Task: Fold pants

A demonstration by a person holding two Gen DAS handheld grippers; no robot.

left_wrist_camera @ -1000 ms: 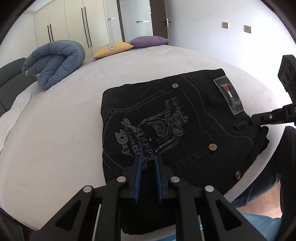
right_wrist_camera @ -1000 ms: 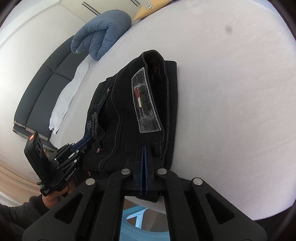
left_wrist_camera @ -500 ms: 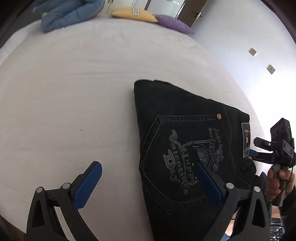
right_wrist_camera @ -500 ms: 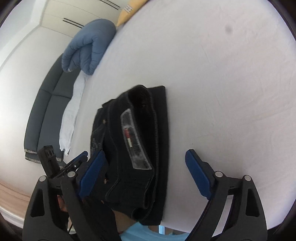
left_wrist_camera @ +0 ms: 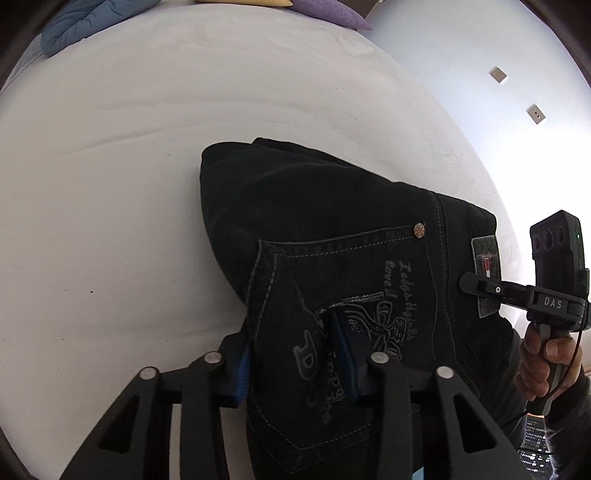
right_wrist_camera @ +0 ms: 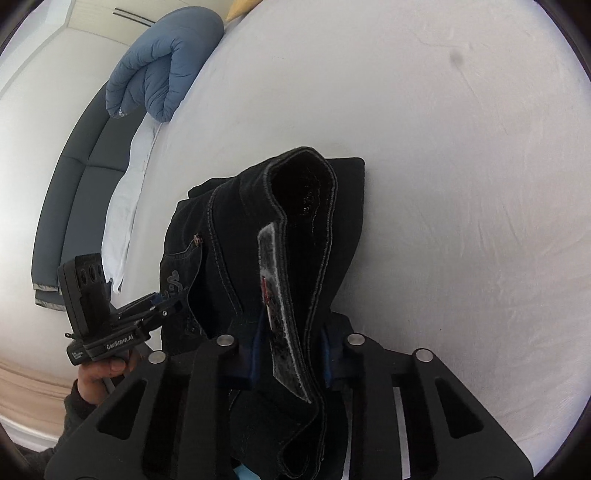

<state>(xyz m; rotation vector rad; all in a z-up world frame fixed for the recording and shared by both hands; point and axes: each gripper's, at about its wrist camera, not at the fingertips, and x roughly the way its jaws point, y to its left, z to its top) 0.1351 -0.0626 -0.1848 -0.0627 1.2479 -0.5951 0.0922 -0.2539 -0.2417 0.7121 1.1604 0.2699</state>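
The black folded pants with an embroidered back pocket lie on the white bed and bunch upward at the near edge. My left gripper is shut on the pocket side of the pants, with thick fabric between its blue pads. My right gripper is shut on the waistband side with the grey label. In the left wrist view the right gripper shows at the right by the label. In the right wrist view the left gripper shows at the left edge of the pants.
The white bed spreads far and left of the pants. A blue rolled duvet and a grey sofa lie at the far side. Purple and yellow pillows sit at the bed's head. A wall stands to the right.
Both grippers were open above the pants half a second ago. They have now come down and closed on the near edge, and the fabric bunches up between the fingers.
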